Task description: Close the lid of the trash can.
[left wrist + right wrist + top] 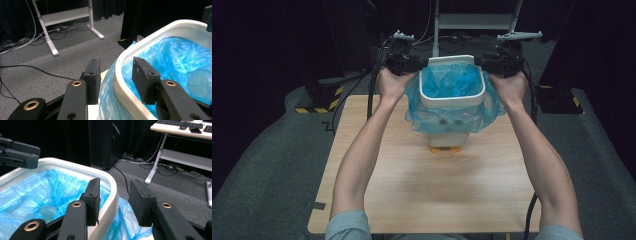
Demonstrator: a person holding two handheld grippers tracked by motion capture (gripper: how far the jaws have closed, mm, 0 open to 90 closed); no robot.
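Small white bin (451,105) stands upright toward the far middle of the worktop (422,185), orange feet at its base. Blue bag liner (447,82) sits inside it, its skirt folded out and hanging down the outer walls. A white rim ring (453,97) sits over the mouth, trapping the plastic.

Left gripper (424,64) at the bin's left top corner: the left gripper view has its jaws straddling the rim ring (120,82), one pad inside over the liner (180,60), one outside. Gap visible on both sides, so jaws half-spread, not pinching yet.

Right gripper (479,61) mirrors it on the right corner; in the right gripper view its jaws bracket the rim ring (112,195) and liner (50,190), inner pad close to the wall but daylight on the outer side. Also half-spread, no clamp that the frames show.

Likely step: seating or lifting the ring, both hands together.

Risks:
- Uneven clamp or one side moving first: ring cocks, jams or pops off one corner.
- Inner pads snag thin film: liner tears or is dragged out of the bin.
- Bin is light and tall: a sideways pull tips or slides it toward the far worktop edge.
- Closing on smooth rounded plastic: pads slip off.
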